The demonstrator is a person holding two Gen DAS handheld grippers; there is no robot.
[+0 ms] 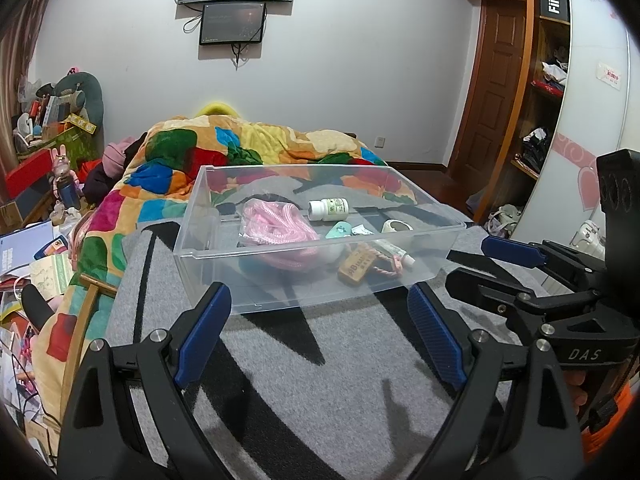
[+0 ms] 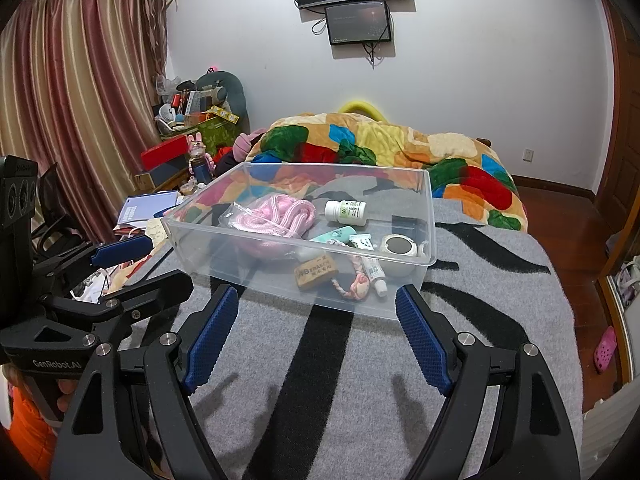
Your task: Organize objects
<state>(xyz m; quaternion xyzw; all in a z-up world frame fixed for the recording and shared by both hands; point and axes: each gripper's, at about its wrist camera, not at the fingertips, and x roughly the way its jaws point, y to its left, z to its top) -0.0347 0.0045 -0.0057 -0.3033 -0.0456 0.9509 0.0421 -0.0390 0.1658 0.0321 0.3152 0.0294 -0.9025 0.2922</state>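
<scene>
Ribbed blue fingers [image 1: 208,332] of left gripper [image 1: 320,336] and right gripper [image 2: 316,340] spread wide, empty, clear rectangular plastic bin [image 1: 224,258] ahead

Even indoor light, soft shadows, sharp focus, strong fisheye edge warping.

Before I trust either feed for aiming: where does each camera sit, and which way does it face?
Left wrist: on the left gripper, facing the clear bin on the bed; the right gripper shows at its right.
Right wrist: on the right gripper, facing the same clear bin; the left gripper shows at its left.
Shared: bin, white bottle, wall screens.
</scene>
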